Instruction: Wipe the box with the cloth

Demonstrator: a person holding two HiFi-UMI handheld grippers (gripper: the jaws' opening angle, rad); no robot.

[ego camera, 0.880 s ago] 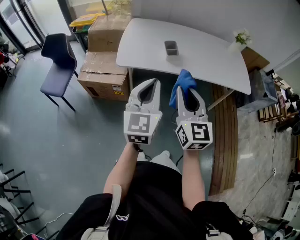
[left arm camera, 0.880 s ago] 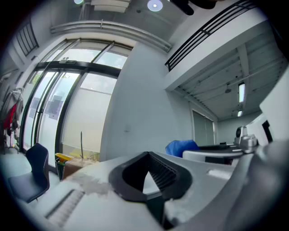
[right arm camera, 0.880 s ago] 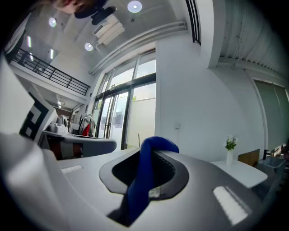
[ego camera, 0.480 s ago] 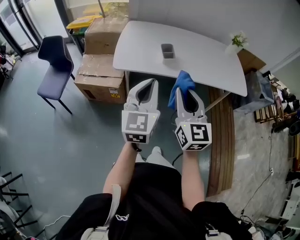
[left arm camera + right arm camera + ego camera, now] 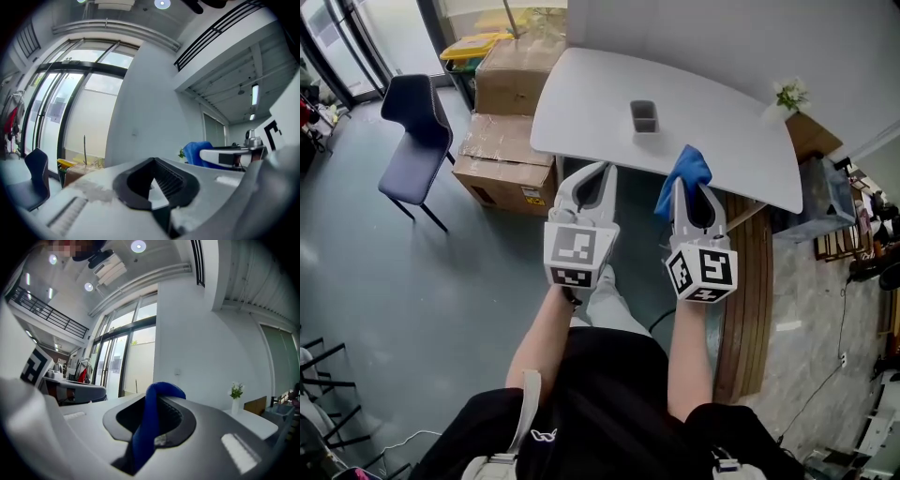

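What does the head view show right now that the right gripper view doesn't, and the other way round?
Only the head view: the small grey box, the blue chair, the cardboard boxes and the person's arms. Only the right gripper view: the ceiling lights and a close look at the jaws pinching the fabric. Both: the blue cloth clamped in the right gripper, plus the white table with the flower vase.
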